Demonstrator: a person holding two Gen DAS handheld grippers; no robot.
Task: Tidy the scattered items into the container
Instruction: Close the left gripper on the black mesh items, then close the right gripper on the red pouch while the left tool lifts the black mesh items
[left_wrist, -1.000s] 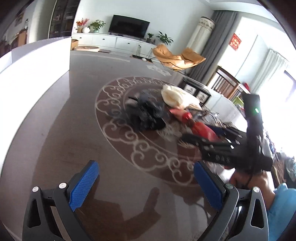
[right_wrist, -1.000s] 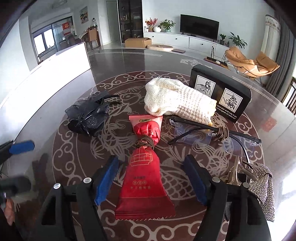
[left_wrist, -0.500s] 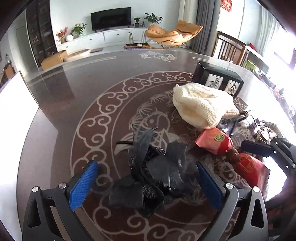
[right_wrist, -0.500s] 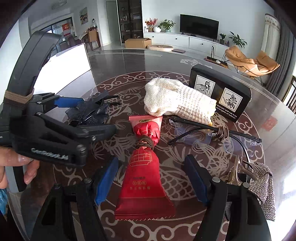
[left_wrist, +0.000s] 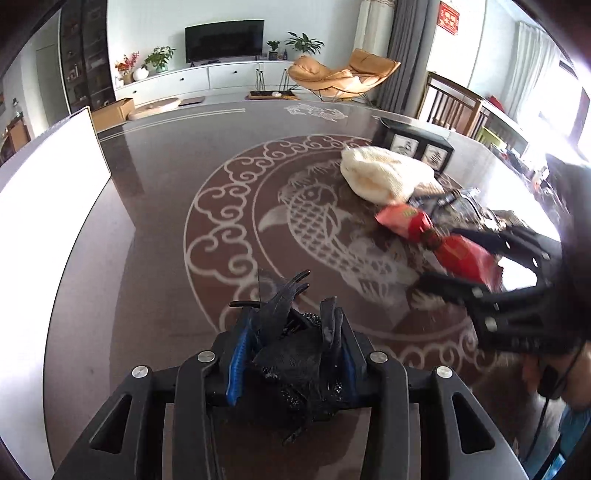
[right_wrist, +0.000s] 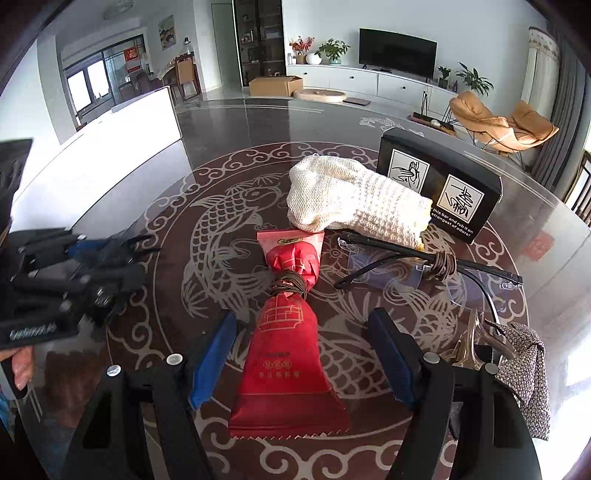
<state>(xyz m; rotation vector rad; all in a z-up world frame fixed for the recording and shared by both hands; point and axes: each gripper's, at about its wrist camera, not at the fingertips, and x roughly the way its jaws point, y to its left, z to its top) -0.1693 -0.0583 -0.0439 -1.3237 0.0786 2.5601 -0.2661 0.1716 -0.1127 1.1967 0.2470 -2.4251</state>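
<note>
My left gripper (left_wrist: 291, 350) is shut on a black mesh hair bow (left_wrist: 295, 354) and holds it above the table; it also shows at the left of the right wrist view (right_wrist: 110, 258). My right gripper (right_wrist: 306, 354) is open, its blue pads either side of a red snack packet (right_wrist: 288, 362) tied with a brown band, not touching it. The packet also shows in the left wrist view (left_wrist: 436, 240). A cream knitted cloth (right_wrist: 354, 203), glasses (right_wrist: 406, 266) and a black box (right_wrist: 439, 184) lie beyond it. A white container (left_wrist: 48, 206) stands at the left.
A patterned fabric piece and a metal clip (right_wrist: 524, 365) lie at the right. The round glass table (left_wrist: 166, 184) has a fish pattern. Chairs stand beyond its far edge.
My left gripper has closed on the black hair bow and lifted it off the table toward the left. The right gripper has stayed open over the red packet.
</note>
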